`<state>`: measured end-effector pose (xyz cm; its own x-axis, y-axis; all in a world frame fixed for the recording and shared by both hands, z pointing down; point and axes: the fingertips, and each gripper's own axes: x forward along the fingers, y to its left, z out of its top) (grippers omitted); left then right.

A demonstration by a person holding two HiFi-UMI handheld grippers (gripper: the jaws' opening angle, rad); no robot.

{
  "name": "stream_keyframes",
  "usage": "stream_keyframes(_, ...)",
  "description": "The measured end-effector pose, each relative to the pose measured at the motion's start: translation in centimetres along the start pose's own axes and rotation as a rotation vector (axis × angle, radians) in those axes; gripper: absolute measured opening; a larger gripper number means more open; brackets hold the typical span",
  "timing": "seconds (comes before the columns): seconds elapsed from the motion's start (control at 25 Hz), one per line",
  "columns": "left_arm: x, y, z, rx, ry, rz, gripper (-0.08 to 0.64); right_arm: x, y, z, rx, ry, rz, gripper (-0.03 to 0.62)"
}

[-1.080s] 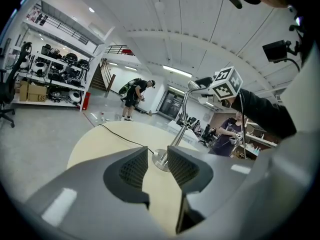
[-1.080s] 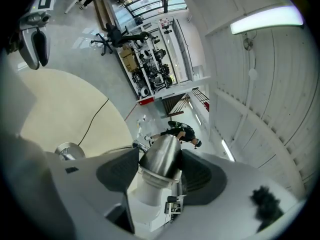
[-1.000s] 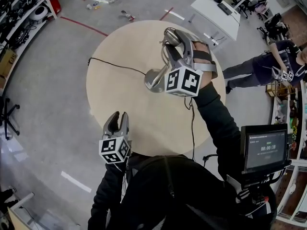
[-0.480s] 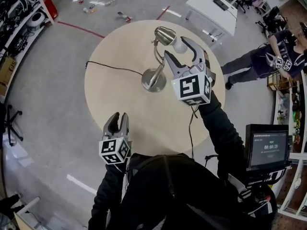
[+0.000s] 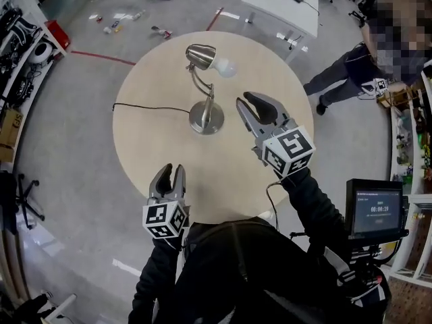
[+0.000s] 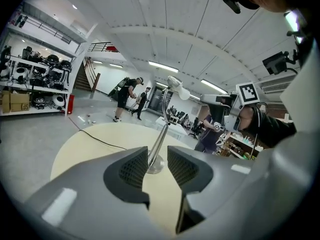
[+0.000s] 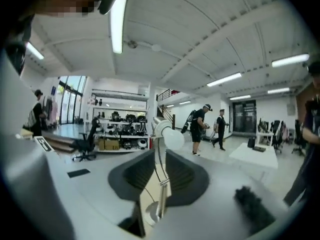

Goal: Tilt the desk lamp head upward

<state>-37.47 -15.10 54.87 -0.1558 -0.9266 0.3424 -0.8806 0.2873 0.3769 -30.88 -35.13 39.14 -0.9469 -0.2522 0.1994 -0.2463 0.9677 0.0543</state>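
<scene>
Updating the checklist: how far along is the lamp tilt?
Done, apparently: the lamp head sits raised, its bulb facing outward rather than at the table. In hand: nothing; the right gripper is clear of the lamp head, jaws closing empty, and the left gripper is open. Left: likely nothing.

- A big open lab or workshop hall: bare grey floor all round the round table (image 5: 155, 147), with red tape (image 5: 94, 56) beyond its far-left edge.
- Open shelves (image 6: 30, 84) of gear and cardboard boxes (image 6: 12, 101) stand left of the table.
- White desks (image 5: 280, 5) stand past the table's far side.
- Strip lights (image 7: 118, 21) hang on a high ceiling above the table.
</scene>
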Motion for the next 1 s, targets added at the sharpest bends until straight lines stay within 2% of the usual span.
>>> stream_keyframes(0.04, 0.3, -0.7, 0.1, 0.006, 0.0, -0.01, 0.126, -0.9, -0.4, -0.5, 0.052, -0.012, 0.004, 0.052)
stream_keyframes(0.12, 0.8, -2.2, 0.4, 0.022, -0.005, -0.033, 0.126, -2.9, -1.1, -1.4, 0.147, -0.03, 0.009, 0.007)
stream_keyframes(0.44, 1.3, -5.7, 2.3, 0.081, -0.008, -0.111, 0.126, -7.4, -0.7, -6.3, 0.41, 0.009, 0.005, 0.006)
stream_keyframes(0.56, 2.4, -6.3, 2.0, 0.094, -0.002, -0.135, 0.126, -8.0, -0.5, -8.1, 0.438, 0.019, 0.001, 0.006)
stream_keyframes(0.72, 3.0, -7.9, 2.3, 0.106, 0.001, -0.166, 0.126, -9.1, 0.2, -8.5, 0.44, 0.026, 0.006, 0.006)
stream_keyframes(1.0, 4.3, -10.0, 2.4, 0.126, -0.003, -0.227, 0.126, -9.9, 0.4, -8.7, 0.398, 0.031, 0.005, 0.006)
